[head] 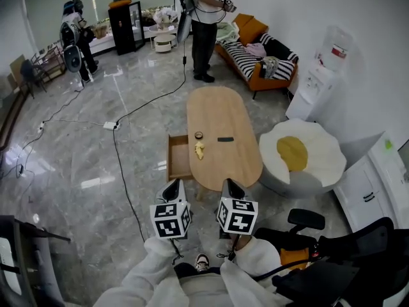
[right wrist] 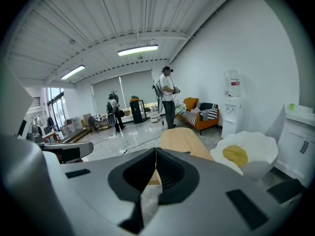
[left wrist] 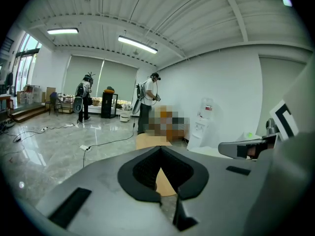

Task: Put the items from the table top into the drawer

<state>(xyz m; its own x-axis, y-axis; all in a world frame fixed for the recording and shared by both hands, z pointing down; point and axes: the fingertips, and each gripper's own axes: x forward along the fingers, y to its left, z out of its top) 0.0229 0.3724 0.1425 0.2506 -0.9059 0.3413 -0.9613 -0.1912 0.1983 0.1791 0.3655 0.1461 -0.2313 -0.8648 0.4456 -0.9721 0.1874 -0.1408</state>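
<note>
My left gripper (head: 172, 185): jaws together with nothing between them; it hangs short of the table's near end.
My right gripper (head: 232, 185): jaws pressed together too, and empty; it is level with the left one, also short of the near end.
Step in hand: I judge this to be the approach. Nothing is picked up yet, and every item lies on the table top.
Drawer (head: 179, 158): one, pulled open out of the table's left edge, toward the near end. It looks empty, as far as I can see.
Table (head: 223, 107): one, an oval of pale wood.
Yellow thing (head: 200, 149): one, at the left edge just beside the open drawer. It is the nearest item, but I cannot tell what it is.
Black bar (head: 225, 139): one, lying flat about mid-table, well apart from the drawer.
Small round thing (head: 199, 135): one, dark, just beyond the yellow thing along the left edge.
Count: three items to move, one drawer, two grippers.
Next move calls for: getting up to the near end, parting one pair of jaws, and lowering them around the yellow thing. The left gripper seems better placed, since it is on the drawer's side.
</note>
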